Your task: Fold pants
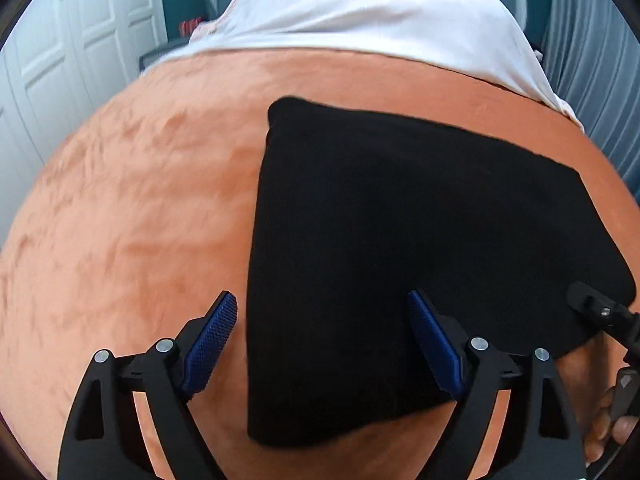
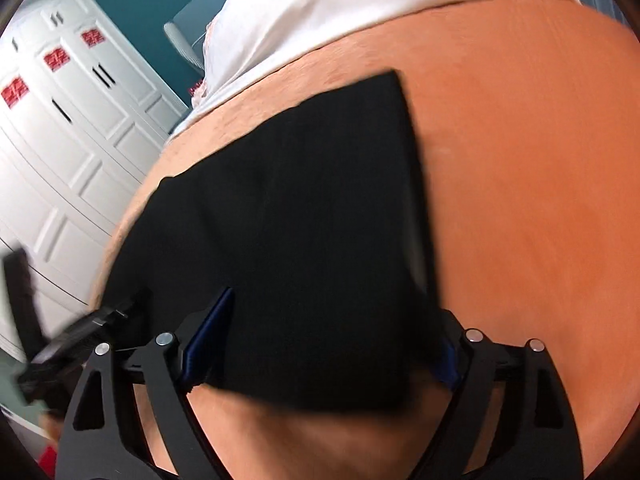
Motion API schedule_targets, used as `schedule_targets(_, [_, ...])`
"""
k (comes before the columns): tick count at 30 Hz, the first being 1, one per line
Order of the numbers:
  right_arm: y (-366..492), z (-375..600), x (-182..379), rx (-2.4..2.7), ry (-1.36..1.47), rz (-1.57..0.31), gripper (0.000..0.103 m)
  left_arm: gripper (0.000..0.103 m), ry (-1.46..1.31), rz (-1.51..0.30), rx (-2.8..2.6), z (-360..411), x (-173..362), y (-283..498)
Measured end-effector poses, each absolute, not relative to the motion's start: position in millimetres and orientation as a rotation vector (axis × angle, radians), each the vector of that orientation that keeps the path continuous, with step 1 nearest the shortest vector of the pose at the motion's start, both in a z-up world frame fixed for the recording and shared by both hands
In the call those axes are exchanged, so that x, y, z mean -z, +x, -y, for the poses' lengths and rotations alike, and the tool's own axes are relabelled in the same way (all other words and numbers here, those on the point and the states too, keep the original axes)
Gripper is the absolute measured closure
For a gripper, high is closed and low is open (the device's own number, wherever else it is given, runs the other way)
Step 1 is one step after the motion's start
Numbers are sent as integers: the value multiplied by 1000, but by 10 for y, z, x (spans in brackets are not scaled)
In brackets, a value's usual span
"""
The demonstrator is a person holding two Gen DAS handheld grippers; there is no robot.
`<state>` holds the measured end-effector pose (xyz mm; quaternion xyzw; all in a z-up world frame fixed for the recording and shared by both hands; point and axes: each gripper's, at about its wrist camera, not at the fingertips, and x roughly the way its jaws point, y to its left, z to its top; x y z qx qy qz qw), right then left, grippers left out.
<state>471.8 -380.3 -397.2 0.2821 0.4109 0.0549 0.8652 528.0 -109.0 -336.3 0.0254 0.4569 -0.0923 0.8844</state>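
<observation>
The black pants lie folded into a flat block on the orange blanket. My left gripper is open over the block's near left edge, its left pad over the blanket and its right pad over the cloth. My right gripper is open over the near edge of the pants; its right finger is hidden behind the cloth. The right gripper also shows at the right edge of the left wrist view. Nothing is held.
A white sheet covers the far end of the bed. White wardrobe doors stand on the left, a teal wall behind. Grey curtains hang on the right. The orange blanket spreads right of the pants.
</observation>
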Motion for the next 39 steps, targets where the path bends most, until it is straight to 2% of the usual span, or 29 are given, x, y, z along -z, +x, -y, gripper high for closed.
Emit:
schedule_targets(3, [4380, 3868, 3789, -48, 544, -876, 14, 19, 48, -937, 173, 794, 3210, 5083])
schedule_targets(5, [4061, 3964, 3484, 49, 471, -782, 17, 20, 54, -866, 157, 641, 2934, 4938])
schedule_targets(6, [3983, 3984, 3357, 67, 441, -740, 33, 20, 42, -830, 154, 602, 2805, 4915])
schedule_targets(7, [3931, 3963, 3141, 81, 386, -695, 43, 20, 31, -791, 143, 614, 2620, 4924])
schedule_targets(8, [3957, 3909, 2972, 80, 340, -676, 44, 20, 29, -778, 133, 668, 2497, 4969])
schedule_targets(10, [4186, 3714, 2674, 49, 253, -653, 57, 20, 32, -795, 130, 922, 2312, 5184])
schedule_targets(12, [4486, 3546, 2583, 28, 195, -666, 62, 20, 38, -833, 145, 1178, 2314, 5424])
schedule_targets(15, [5023, 3310, 2747, 10, 130, -743, 62, 21, 130, -952, 143, 1564, 2645, 5843])
schedule_targets(18, [5349, 3249, 3233, 31, 74, -874, 64, 21, 219, -1031, 49, 1650, 3120, 6057])
schedule_targets(20, [5411, 3285, 3608, 46, 61, -941, 64, 9, 179, -1068, 72, 1534, 3406, 6117])
schedule_targets(21, [5355, 3331, 3679, 44, 72, -916, 64, 5, 132, -1055, 70, 1430, 3432, 6122])
schedule_targets(23, [5278, 3314, 3676, 47, 63, -880, 63, 5, 55, -1065, 80, 1308, 3439, 6111])
schedule_targets(24, [5279, 3270, 3630, 67, 51, -889, 63, 7, 41, -1065, 82, 1291, 3396, 6088])
schedule_targets(26, [5226, 3196, 3483, 96, 49, -900, 63, 23, 49, -1047, 84, 1291, 3203, 5924])
schedule_targets(29, [4857, 3161, 3111, 86, 135, -849, 60, 23, 68, -997, 131, 1263, 2840, 5468])
schedule_targets(30, [4689, 3149, 2988, 87, 154, -828, 53, 22, 82, -969, 140, 1260, 2718, 5299])
schedule_targets(31, [4474, 3105, 2842, 95, 165, -805, 41, 21, 102, -941, 128, 1239, 2571, 5055])
schedule_targets(33, [4065, 3058, 2617, 140, 175, -763, 26, 21, 109, -916, 137, 1190, 2358, 4661])
schedule_targets(36, [3432, 2896, 2306, 176, 159, -711, 23, 20, 114, -898, 135, 1084, 2093, 4037])
schedule_targets(39, [2874, 2709, 2102, 194, 152, -694, 13, 13, 127, -855, 126, 986, 1881, 3461])
